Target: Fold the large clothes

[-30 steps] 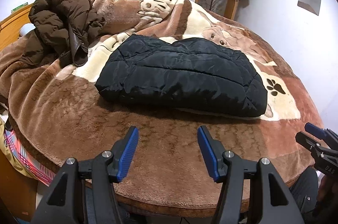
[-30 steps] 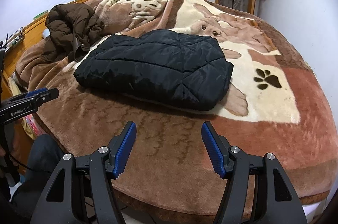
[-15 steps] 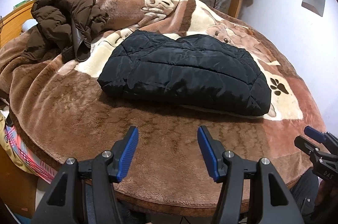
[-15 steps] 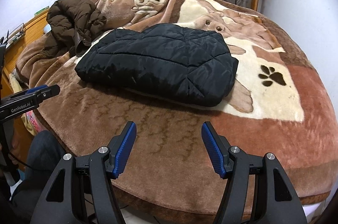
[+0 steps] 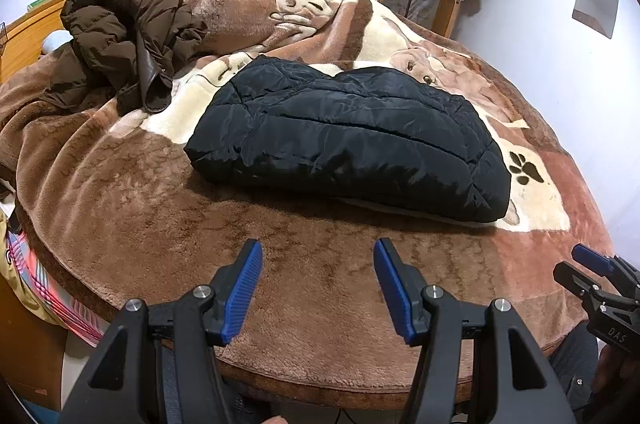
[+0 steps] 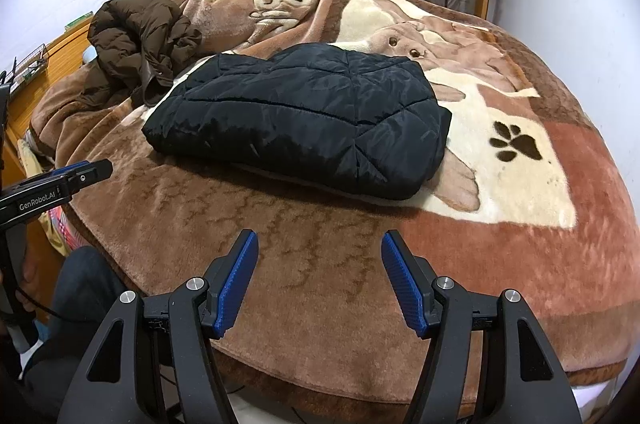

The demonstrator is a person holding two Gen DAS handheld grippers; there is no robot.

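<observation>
A: Where's the black jacket (image 5: 352,140)?
B: Mid-bed on the blanket (image 5: 328,264), already a compact padded bundle, lying flat. Nothing touches it

A: And the grippers?
B: Left gripper (image 5: 318,284) and right gripper (image 6: 320,282) both hang over the near edge of the bed, jaws spread, nothing between them, well short of the jacket

A: So that one looks done?
B: I'd judge so. The brown coat (image 5: 120,32) is heaped by the headboard, unfolded, so it's likely the one to take in hand

A: How to do it well?
B: Pull it onto bare blanket beside the black one, not over it. Pinch the shoulders with one gripper each, shake it flat, then fold the sleeves in. It's puffy, so press the air out or the fold will spring open
</observation>
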